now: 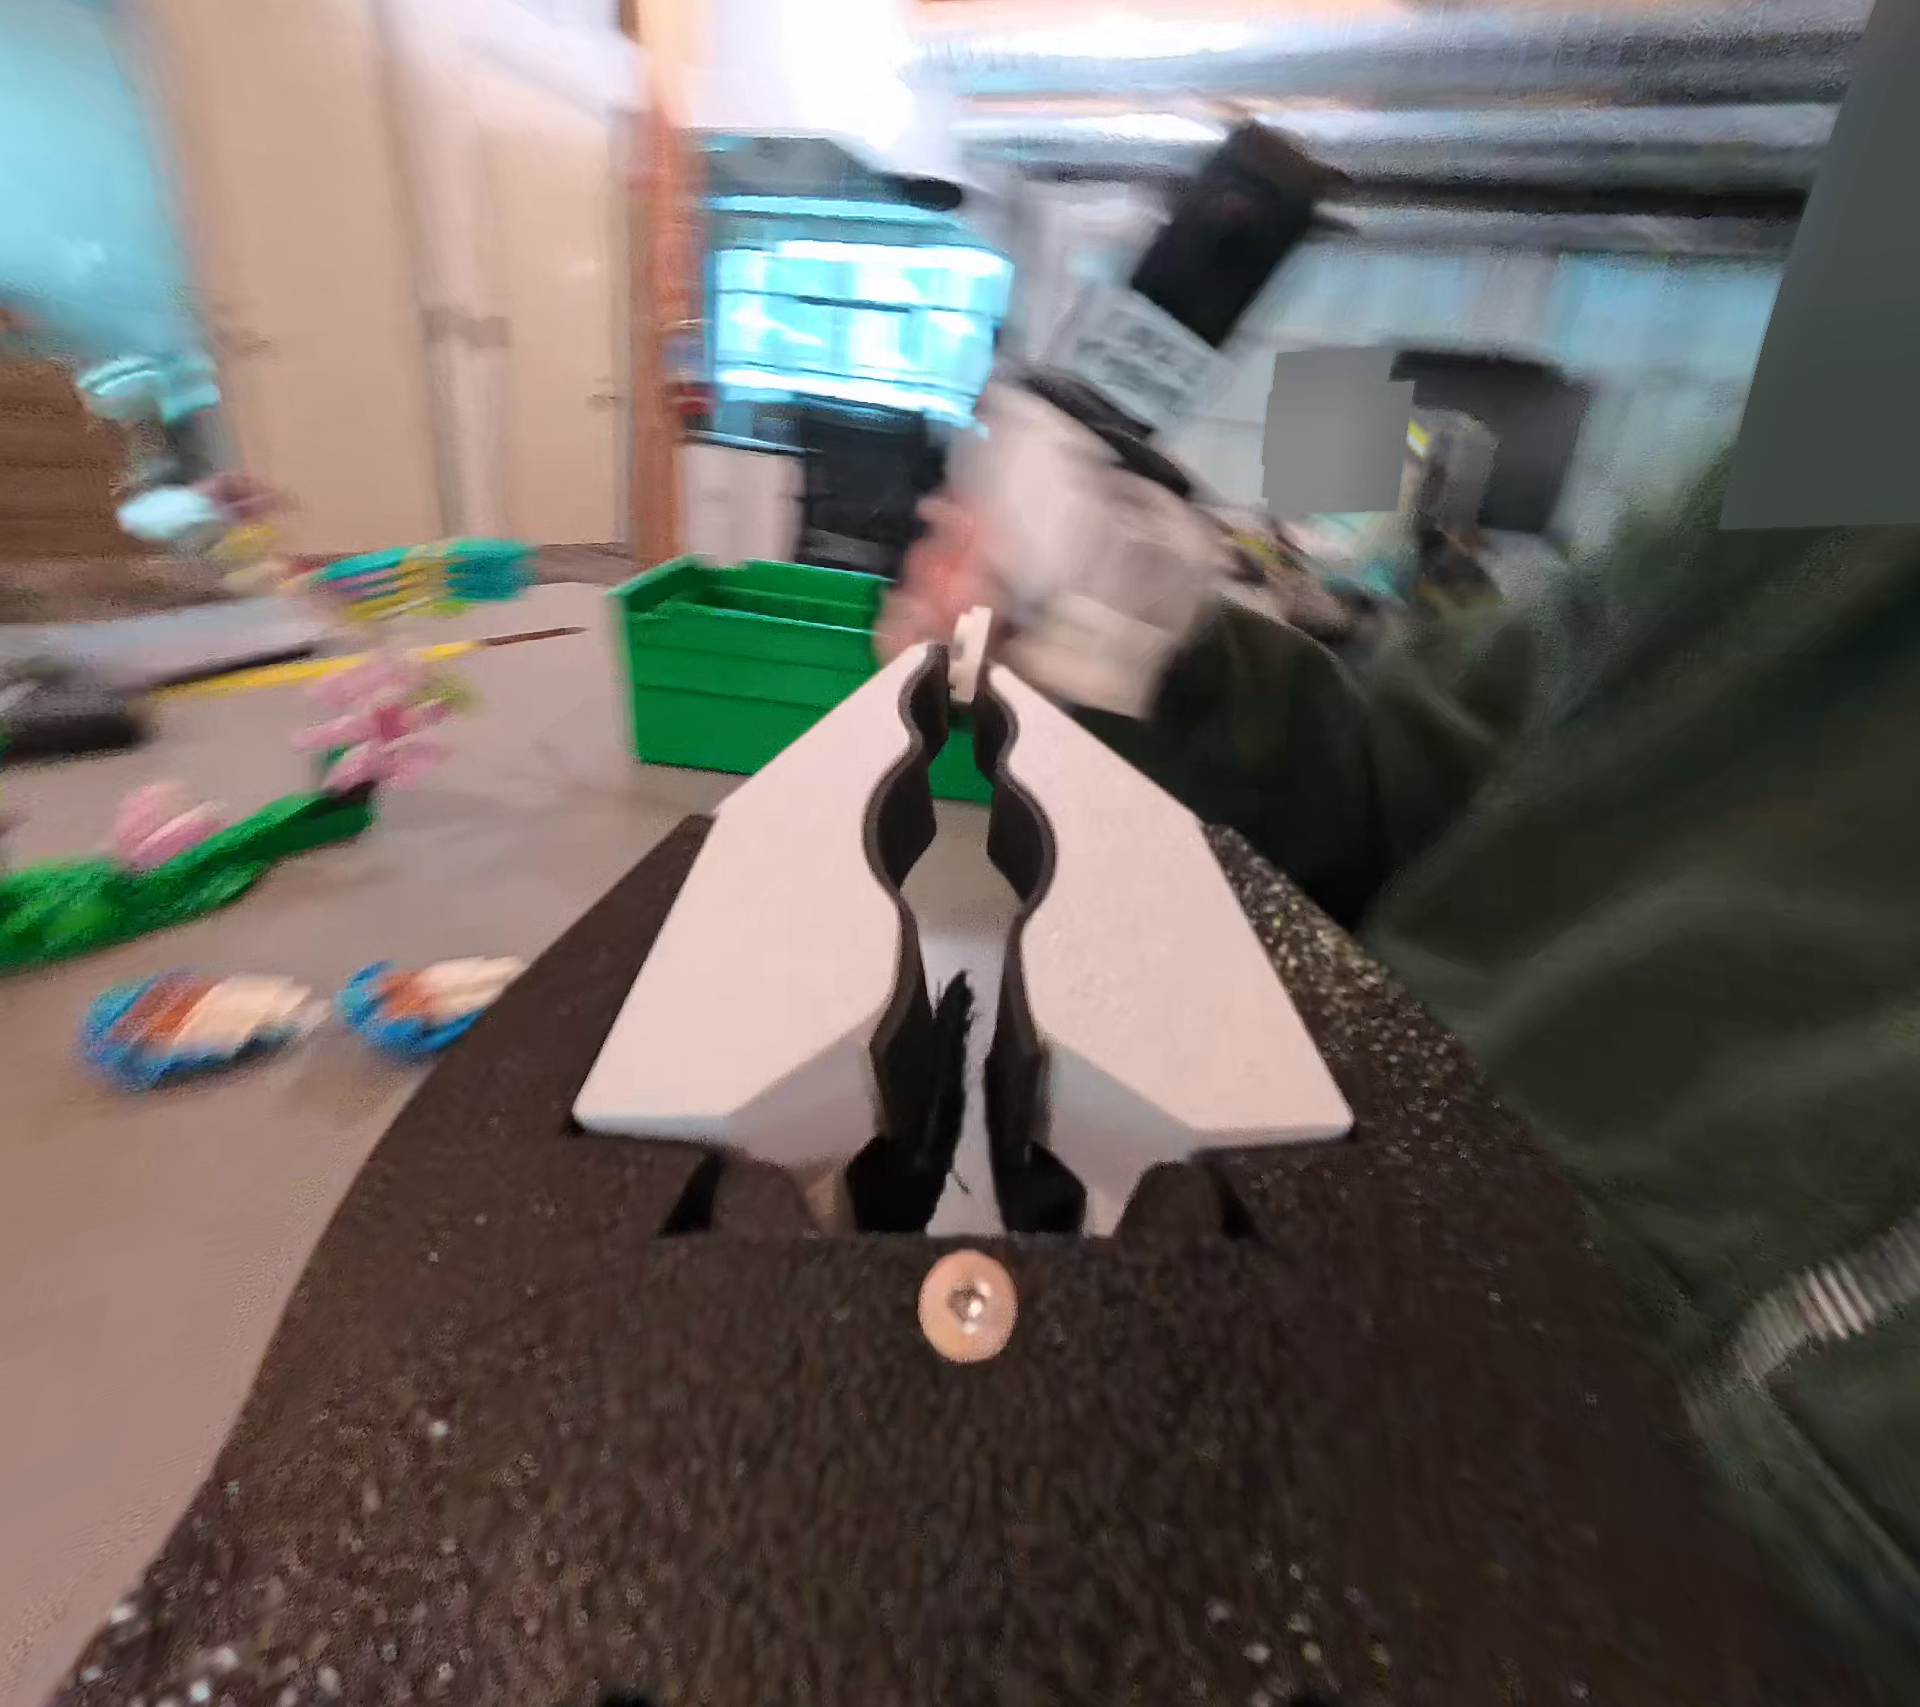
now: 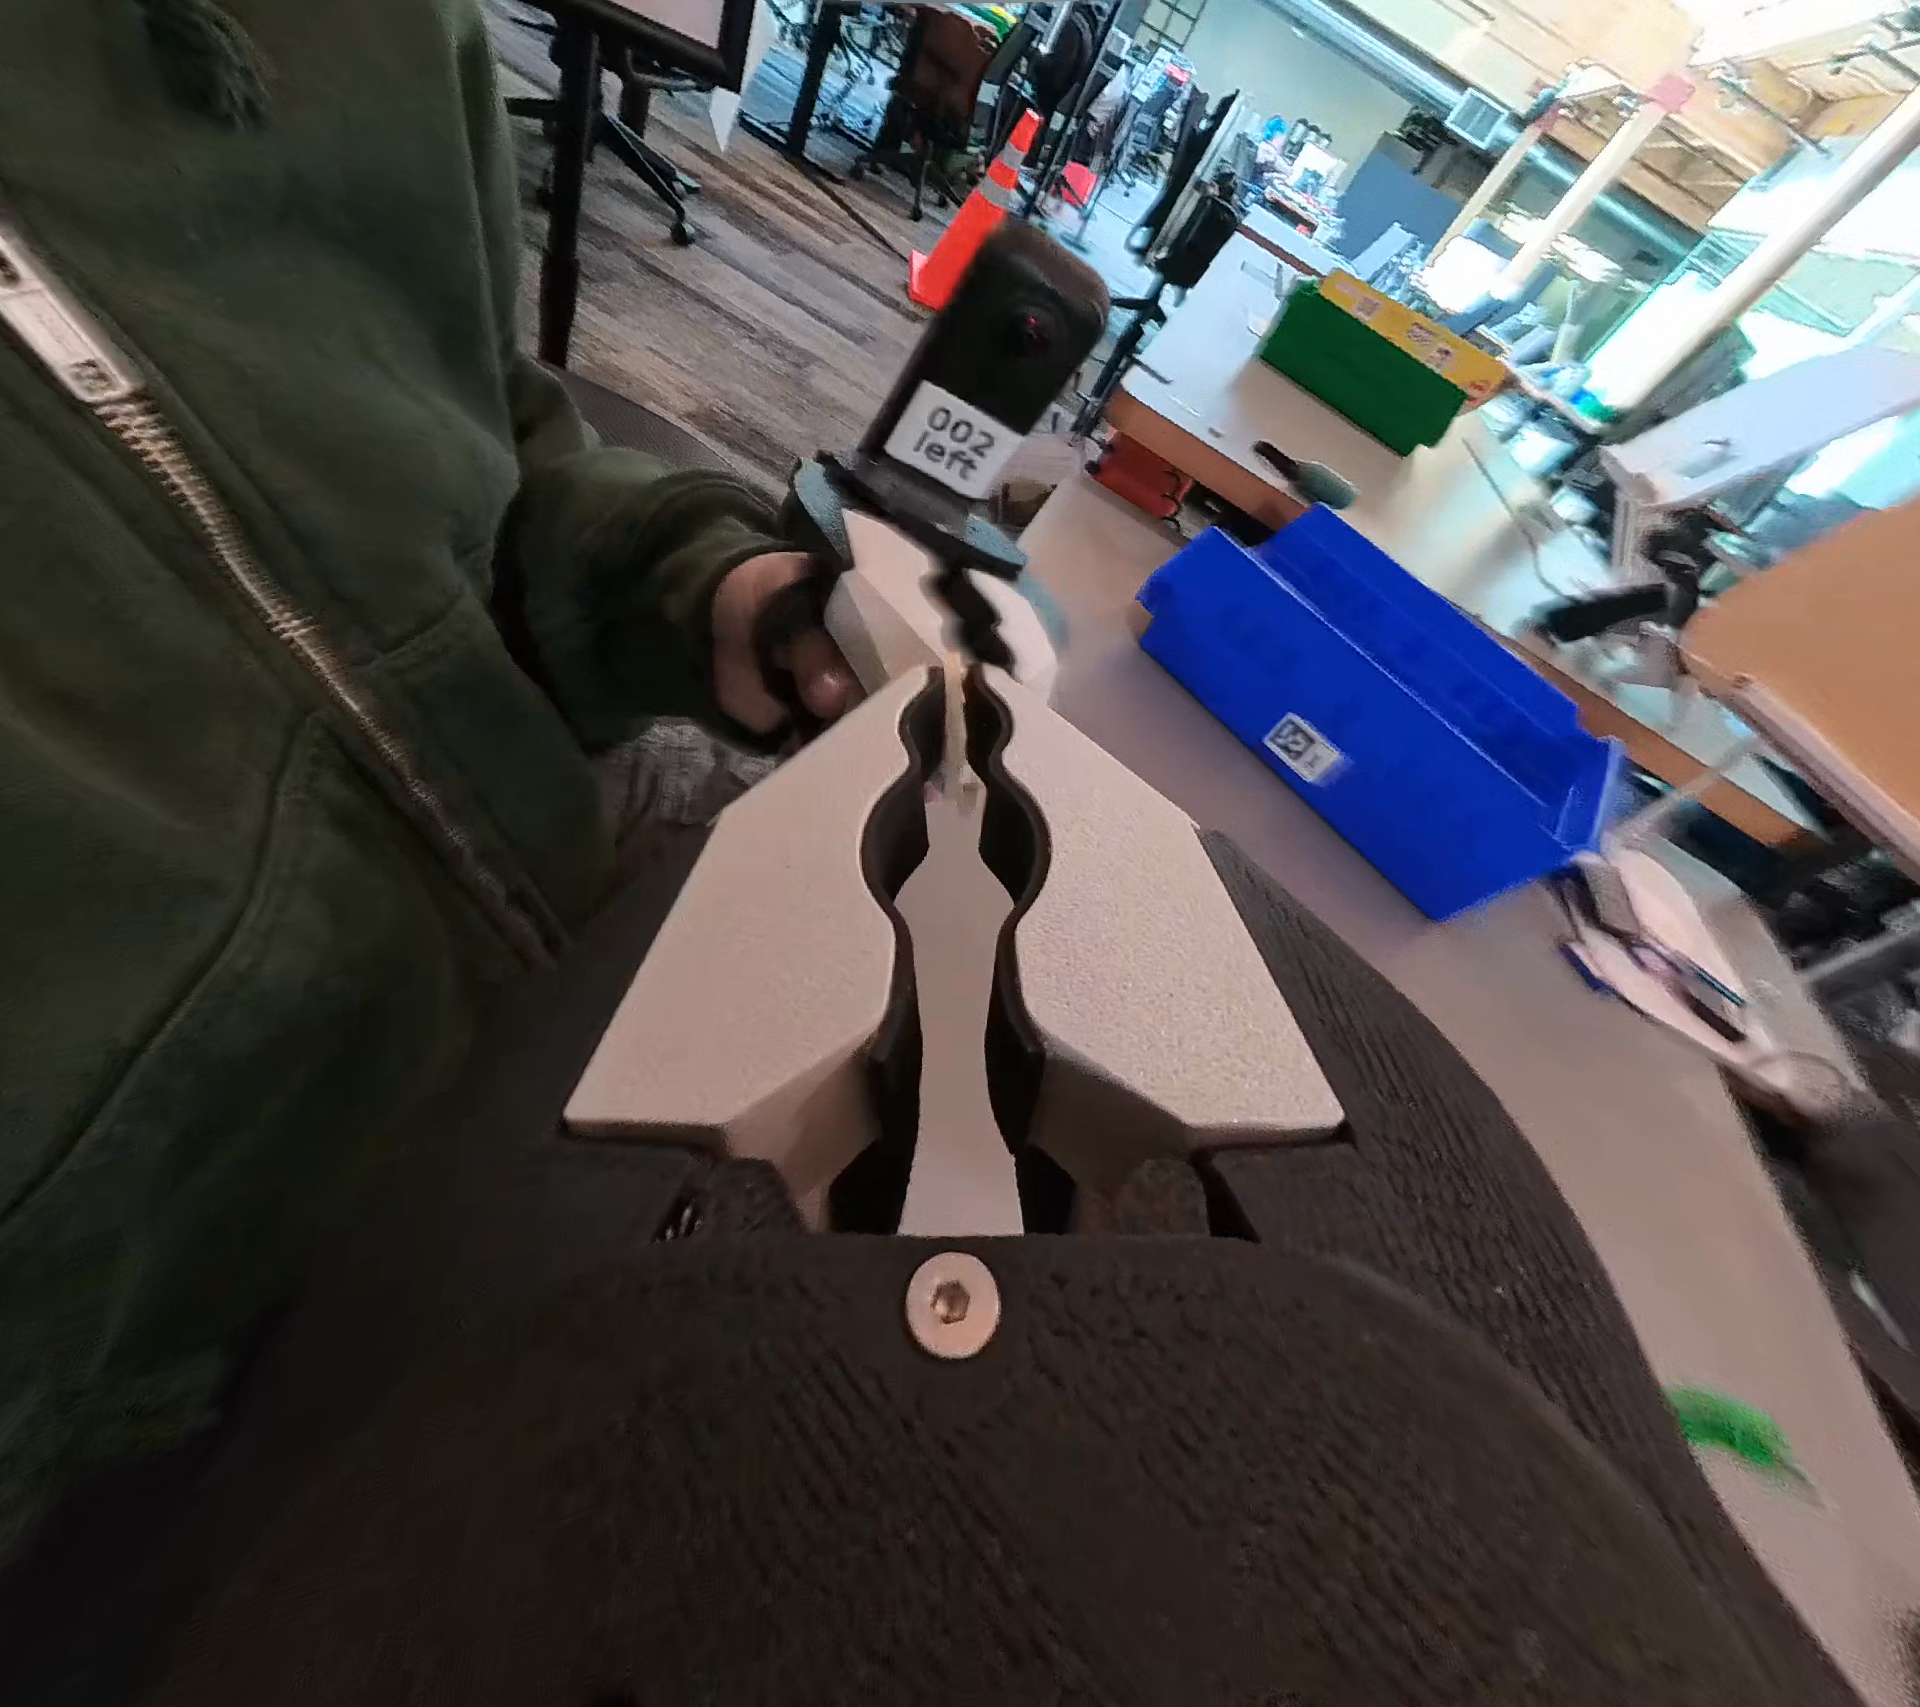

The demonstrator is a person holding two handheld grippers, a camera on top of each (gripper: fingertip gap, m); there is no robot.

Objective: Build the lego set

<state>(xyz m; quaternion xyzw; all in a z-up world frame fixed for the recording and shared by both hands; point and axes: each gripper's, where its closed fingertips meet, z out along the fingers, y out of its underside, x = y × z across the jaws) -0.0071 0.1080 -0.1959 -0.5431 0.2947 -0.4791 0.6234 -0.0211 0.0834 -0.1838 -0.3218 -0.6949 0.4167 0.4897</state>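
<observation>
In the left wrist view my left gripper is held above the grey table, its jaws almost together on a small white piece that sticks out past the tips. My right gripper shows blurred just beyond it, tip to tip. In the right wrist view my right gripper is shut on a thin cream strip. The left gripper, with its black camera, meets the strip's far end. I cannot tell whether both hold one piece or two joined ones.
A green bin stands behind the left gripper. Brick-built pink flowers on green stems and two blue round pieces lie to the left. A blue bin and papers sit to the right. A person's green jacket is close.
</observation>
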